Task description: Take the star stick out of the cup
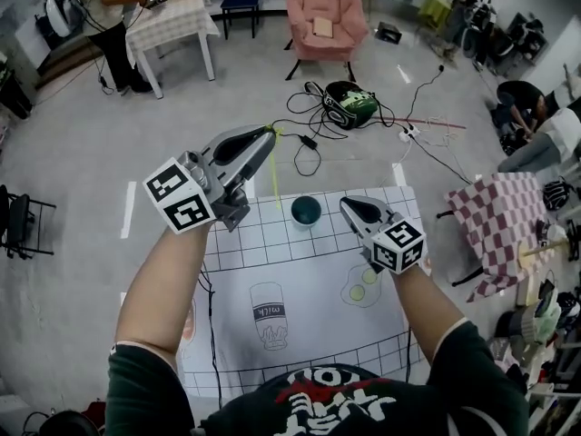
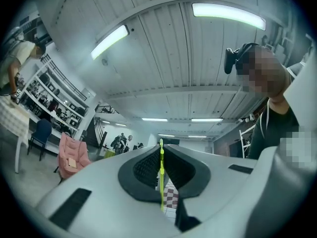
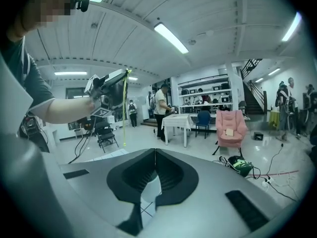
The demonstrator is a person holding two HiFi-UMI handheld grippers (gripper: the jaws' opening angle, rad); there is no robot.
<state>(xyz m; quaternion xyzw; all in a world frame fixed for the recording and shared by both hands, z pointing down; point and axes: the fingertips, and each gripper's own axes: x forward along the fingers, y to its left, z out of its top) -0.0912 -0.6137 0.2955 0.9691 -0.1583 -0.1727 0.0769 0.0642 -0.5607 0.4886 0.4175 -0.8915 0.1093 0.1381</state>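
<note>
Star stick (image 1: 276,175): thin, yellow-green, out of the cup (image 1: 306,211), hanging at frame centre. Left gripper (image 1: 265,134) clamps its upper end. Dark cup sits just right, on the table (image 1: 272,243). Right gripper (image 1: 349,204), right of cup: jaws together, empty.

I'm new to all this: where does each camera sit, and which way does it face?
Head view: on the person's head, facing steeply down at table and dark cup; forearms, left gripper, right gripper show.
Left gripper view: on that gripper, tilted up at ceiling lights; jaws pinching a yellow-green stick, the person's head show.
Right gripper view: on that gripper, facing across the room; shut empty jaws, the left forearm show.
Shared: both gripper views show the stick and pink armchair.
</note>
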